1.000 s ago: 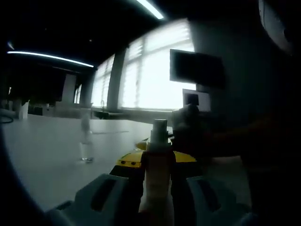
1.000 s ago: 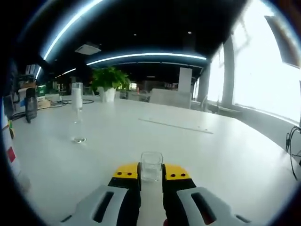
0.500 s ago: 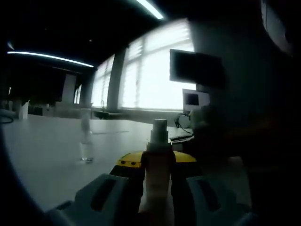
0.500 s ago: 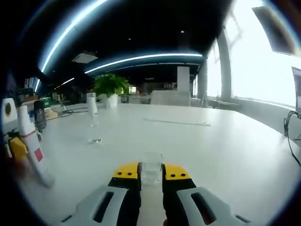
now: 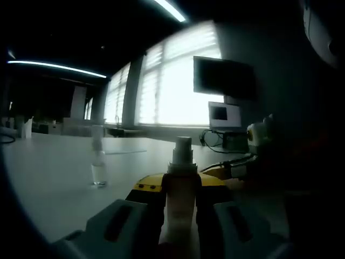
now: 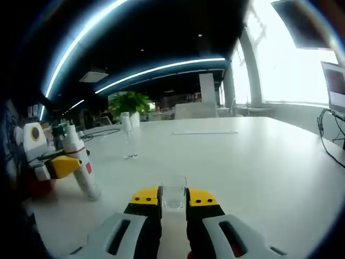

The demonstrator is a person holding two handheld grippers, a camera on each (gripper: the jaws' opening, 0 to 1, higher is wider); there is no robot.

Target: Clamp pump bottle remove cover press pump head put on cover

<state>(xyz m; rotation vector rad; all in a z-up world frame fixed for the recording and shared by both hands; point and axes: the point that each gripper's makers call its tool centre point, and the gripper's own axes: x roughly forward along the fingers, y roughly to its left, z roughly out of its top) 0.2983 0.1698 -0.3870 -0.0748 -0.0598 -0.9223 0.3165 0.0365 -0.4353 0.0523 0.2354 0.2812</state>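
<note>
Between our left tongs point(image 5: 180, 208) the pump bottle point(image 5: 180, 186) stands clamped, uncovered. Right tongs point(image 6: 173, 208) pinch its clear cover point(image 6: 173, 190). Ahead-left of both: a glass point(image 5: 98, 161) on the table point(image 6: 242, 162).

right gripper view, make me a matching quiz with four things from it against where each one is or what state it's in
Things:
1. clear cap
2. pump bottle
3. potted plant
4. tall clear bottle

Places or states:
A. far end of the white table
B. tilted, clamped by the left tool
C. pinched in the right tool
D. standing alone, upright, mid-table

Pairs: 1-C, 2-B, 3-A, 4-D
</note>
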